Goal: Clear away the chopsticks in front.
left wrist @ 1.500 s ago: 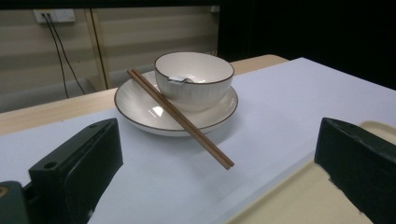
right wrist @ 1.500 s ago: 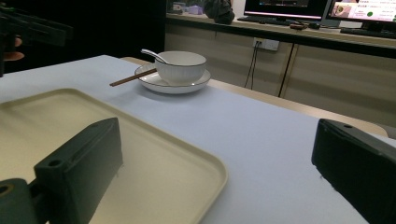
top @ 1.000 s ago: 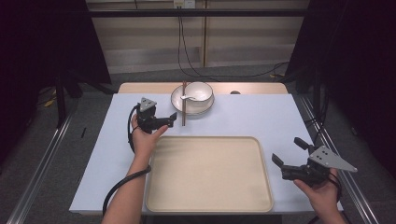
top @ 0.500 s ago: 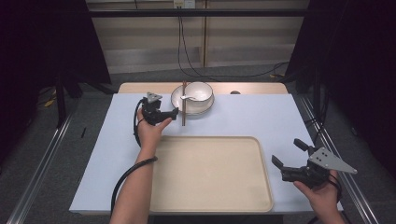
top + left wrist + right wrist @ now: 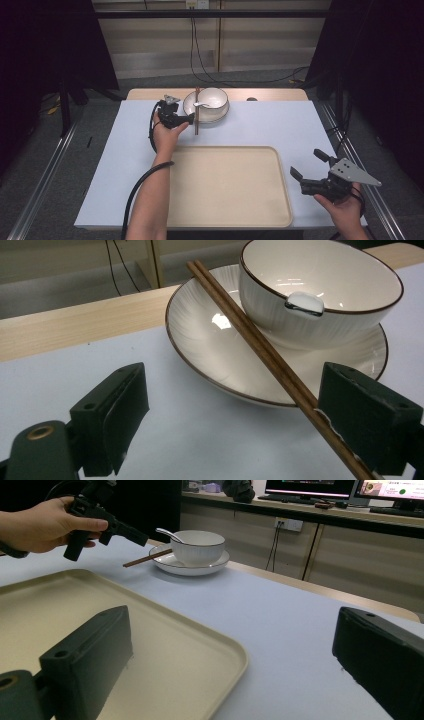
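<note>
Beside the plate (image 5: 210,355), the left gripper (image 5: 235,425) has its jaws spread around the chopsticks (image 5: 260,347). They look thin, stiff and light; grab near the low end. The right gripper (image 5: 312,172) is spread too.

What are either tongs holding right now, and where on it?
Nothing. The left tongs are open, with the pair of brown wooden chopsticks lying against one jaw, not clamped. The right tongs are open over the blue table.
</note>
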The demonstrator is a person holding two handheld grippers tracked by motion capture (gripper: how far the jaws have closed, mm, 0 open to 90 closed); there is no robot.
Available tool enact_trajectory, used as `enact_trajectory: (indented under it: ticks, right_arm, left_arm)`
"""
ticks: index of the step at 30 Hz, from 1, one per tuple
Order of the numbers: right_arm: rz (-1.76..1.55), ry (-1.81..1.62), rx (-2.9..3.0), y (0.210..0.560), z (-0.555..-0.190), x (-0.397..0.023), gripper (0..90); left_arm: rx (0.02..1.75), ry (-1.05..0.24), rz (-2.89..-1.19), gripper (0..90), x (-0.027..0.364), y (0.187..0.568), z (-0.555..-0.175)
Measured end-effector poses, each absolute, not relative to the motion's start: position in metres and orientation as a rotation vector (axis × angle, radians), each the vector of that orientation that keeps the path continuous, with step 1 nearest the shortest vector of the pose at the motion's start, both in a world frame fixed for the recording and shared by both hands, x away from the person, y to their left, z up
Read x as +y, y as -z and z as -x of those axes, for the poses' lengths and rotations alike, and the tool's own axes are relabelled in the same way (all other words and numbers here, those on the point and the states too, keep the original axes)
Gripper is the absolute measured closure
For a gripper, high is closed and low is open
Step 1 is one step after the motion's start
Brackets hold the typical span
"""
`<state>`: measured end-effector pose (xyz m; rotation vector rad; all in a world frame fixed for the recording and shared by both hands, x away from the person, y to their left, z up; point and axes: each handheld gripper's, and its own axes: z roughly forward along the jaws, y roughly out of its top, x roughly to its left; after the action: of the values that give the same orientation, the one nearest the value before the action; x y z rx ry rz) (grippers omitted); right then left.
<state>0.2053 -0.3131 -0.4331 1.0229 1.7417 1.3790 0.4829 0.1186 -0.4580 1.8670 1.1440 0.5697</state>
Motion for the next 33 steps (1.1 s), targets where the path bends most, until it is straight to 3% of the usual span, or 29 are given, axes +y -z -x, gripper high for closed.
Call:
enact_trajectory:
  ticks: [14,28,33]
  right_arm:
    - [-1.038,-1.384,1.735,0.434,-0.206,-0.316,2.7]
    - [-1.046,-1.397,1.735,0.434,-0.206,-0.317,2.9]
    - [-1.047,-1.392,1.736,0.434,-0.206,-0.317,2.9]
  left_arm:
    - [1.139,-0.593,-1.913,15.2,0.104,0.457,-0.497]
    - [1.159,-0.586,-1.939,25.2,0.098,0.465,-0.501]
    - [1.158,-0.578,-1.954,32.5,0.099,0.464,-0.501]
